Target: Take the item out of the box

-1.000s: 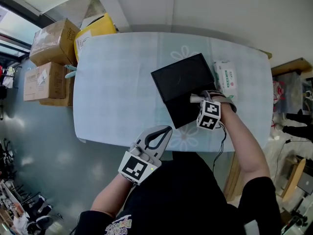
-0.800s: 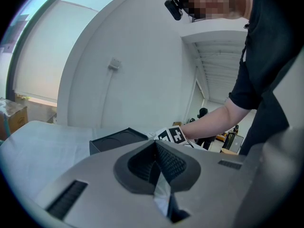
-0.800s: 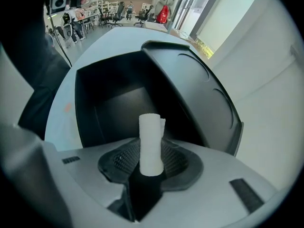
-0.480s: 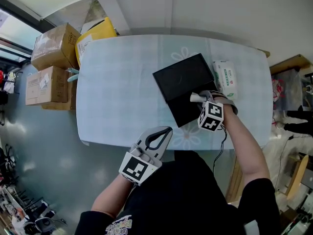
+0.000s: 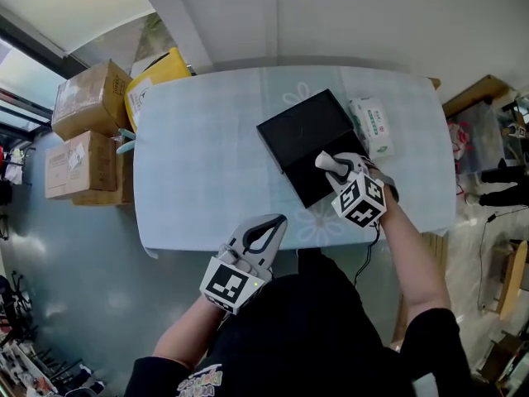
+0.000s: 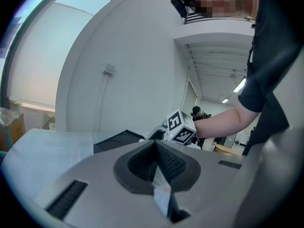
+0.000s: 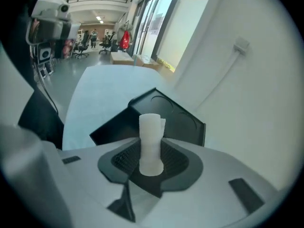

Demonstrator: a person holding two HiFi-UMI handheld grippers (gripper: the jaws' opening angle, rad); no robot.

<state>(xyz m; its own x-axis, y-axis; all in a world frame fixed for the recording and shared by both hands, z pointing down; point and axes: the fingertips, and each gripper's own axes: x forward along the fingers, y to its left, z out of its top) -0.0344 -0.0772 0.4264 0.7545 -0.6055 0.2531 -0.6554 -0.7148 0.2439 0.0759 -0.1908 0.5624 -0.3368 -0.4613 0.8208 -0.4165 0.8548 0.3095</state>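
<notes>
Head view: light blue desk (image 5: 198,155) with black box (image 5: 307,143) on its right half. Right gripper (image 5: 335,169) is over the near right edge of the box, with its marker cube (image 5: 360,201) toward the person. White item (image 5: 323,160) sits in its jaws. Pack of wipes (image 5: 370,127) lies just right of the box. Left gripper (image 5: 271,226) hangs at the near desk edge, well apart from the box, jaws tapering together. Cardboard boxes (image 5: 83,98) and yellow bag (image 5: 155,71) stand on the floor left of the desk.

Left gripper view: left gripper (image 6: 156,148) has jaws together, pads meeting, nothing gripped. Beyond them are the desk (image 6: 47,148), the black box (image 6: 118,140), the right gripper's marker cube (image 6: 180,127) and the person's forearm (image 6: 223,122).

Right gripper view: right gripper (image 7: 152,161) has its jaws clamped on the white item (image 7: 150,127), a short upright cylinder standing between the pads. Jaws have just been closing, and they sit fairly wide because of the item. Black box (image 7: 175,122) lies beyond and below the item, with round recesses in its top face. The item is in the jaws, not in the box. Desk (image 7: 99,94) runs off to the far left toward windows.
</notes>
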